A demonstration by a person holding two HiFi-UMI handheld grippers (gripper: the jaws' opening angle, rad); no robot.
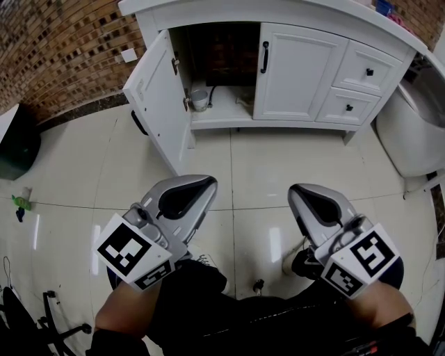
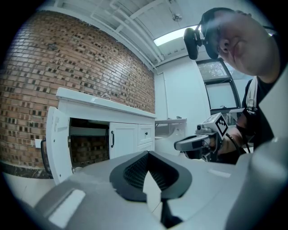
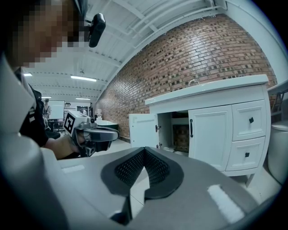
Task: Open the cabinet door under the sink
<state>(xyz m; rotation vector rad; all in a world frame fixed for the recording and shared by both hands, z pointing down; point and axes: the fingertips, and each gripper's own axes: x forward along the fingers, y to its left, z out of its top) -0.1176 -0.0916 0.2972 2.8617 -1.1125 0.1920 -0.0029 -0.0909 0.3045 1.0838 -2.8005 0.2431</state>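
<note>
The white sink cabinet (image 1: pixel 299 14) stands against the brick wall. Its left door (image 1: pixel 158 97) is swung wide open, showing a dark inside with a grey pipe piece (image 1: pixel 199 99) on the shelf. The right door (image 1: pixel 295 69) is shut, with a black handle (image 1: pixel 264 57). My left gripper (image 1: pixel 186 198) and right gripper (image 1: pixel 316 205) hang side by side over the floor, well back from the cabinet, both shut and holding nothing. The left gripper view shows the closed jaw tips (image 2: pixel 148 155) and the open door (image 2: pixel 56 139). The right gripper view shows its tips (image 3: pixel 145 147) and that door (image 3: pixel 143 130).
Two drawers (image 1: pixel 365 69) sit right of the doors. A white toilet (image 1: pixel 410 132) stands at the right. A dark bin (image 1: pixel 17 139) and a small green object (image 1: pixel 21 201) lie on the tiled floor at the left. A stand's black legs (image 1: pixel 55 323) are at the bottom left.
</note>
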